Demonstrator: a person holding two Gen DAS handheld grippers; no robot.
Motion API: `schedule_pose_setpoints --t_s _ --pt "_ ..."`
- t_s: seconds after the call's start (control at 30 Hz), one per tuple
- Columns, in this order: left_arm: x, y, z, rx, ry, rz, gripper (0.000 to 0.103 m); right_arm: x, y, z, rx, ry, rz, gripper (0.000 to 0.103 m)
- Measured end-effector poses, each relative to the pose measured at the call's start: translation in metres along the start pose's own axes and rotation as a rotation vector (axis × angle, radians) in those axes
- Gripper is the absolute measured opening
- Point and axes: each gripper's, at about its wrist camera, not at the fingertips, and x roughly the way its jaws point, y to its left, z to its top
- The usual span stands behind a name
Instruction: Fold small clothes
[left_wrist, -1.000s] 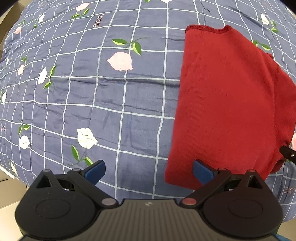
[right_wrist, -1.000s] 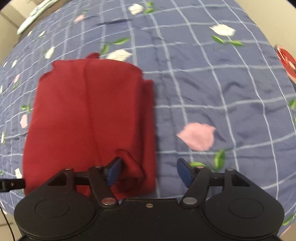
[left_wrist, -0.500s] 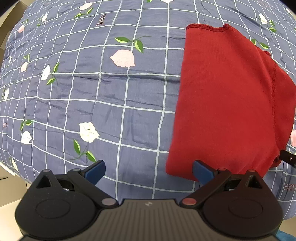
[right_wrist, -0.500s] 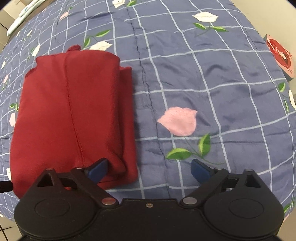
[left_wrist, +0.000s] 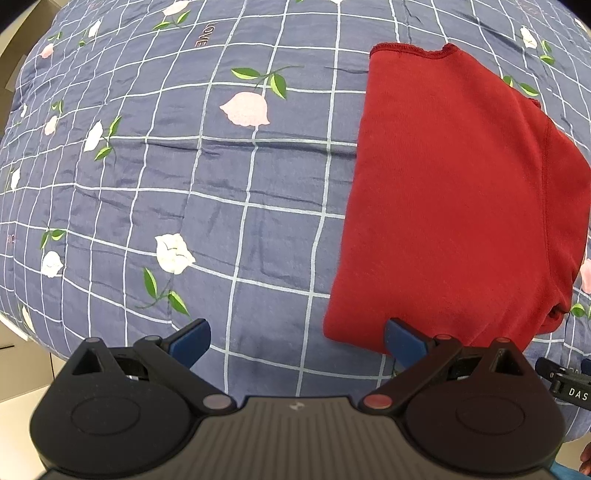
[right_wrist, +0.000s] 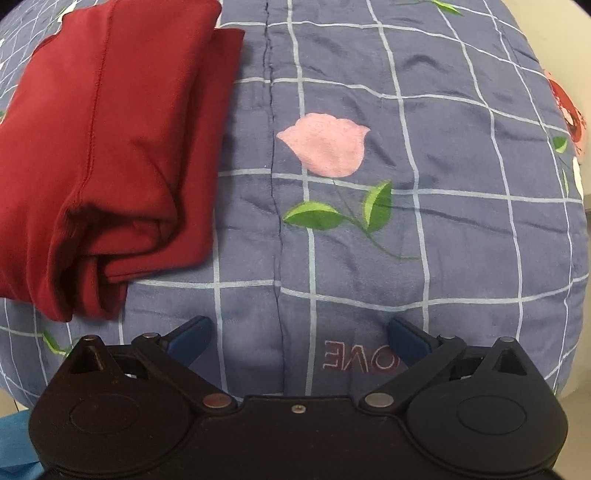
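While the red garment (left_wrist: 454, 206) lies folded on the quilt (left_wrist: 207, 192), the left tool (left_wrist: 297, 341) and right tool (right_wrist: 299, 338) hover wide open, empty; folding looks finished, leaving perhaps tidying or setting aside.

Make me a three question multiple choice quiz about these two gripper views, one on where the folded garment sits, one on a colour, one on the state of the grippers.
1. In the right wrist view, where does the folded garment lie, relative to the pink flower on the quilt?
A. To its left
B. To its right
C. On top of it

2. What colour is the garment?
A. Green
B. Red
C. White

3. How do the left gripper and right gripper stand?
A. Both shut on the garment
B. One shut, one open
C. Both open, holding nothing

Answers:
1. A, the garment fills the upper left while the flower sits near the middle.
2. B, it shows deep red in both views.
3. C, each pair of blue fingertips is spread wide with only quilt between them.
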Motion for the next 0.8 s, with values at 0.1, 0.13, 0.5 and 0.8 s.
schedule_pose_setpoints --t_s 0.1,0.13,0.5,0.8 --pt "-0.002 -0.001 0.000 -0.008 -0.003 -0.003 0.102 -0.004 -0.005 0.004 0.016 -0.011 0.036 0.102" --pt "-0.003 -0.001 -0.001 -0.010 -0.008 -0.010 0.102 -0.008 -0.009 0.005 0.034 -0.035 0.080 0.102" --pt "-0.019 -0.019 0.010 0.048 -0.096 -0.074 0.102 -0.032 -0.034 0.024 0.139 -0.156 0.399 0.102" --pt "0.001 -0.028 0.035 0.087 -0.083 -0.028 0.102 -0.032 -0.009 0.064 0.123 -0.136 0.428 0.102"
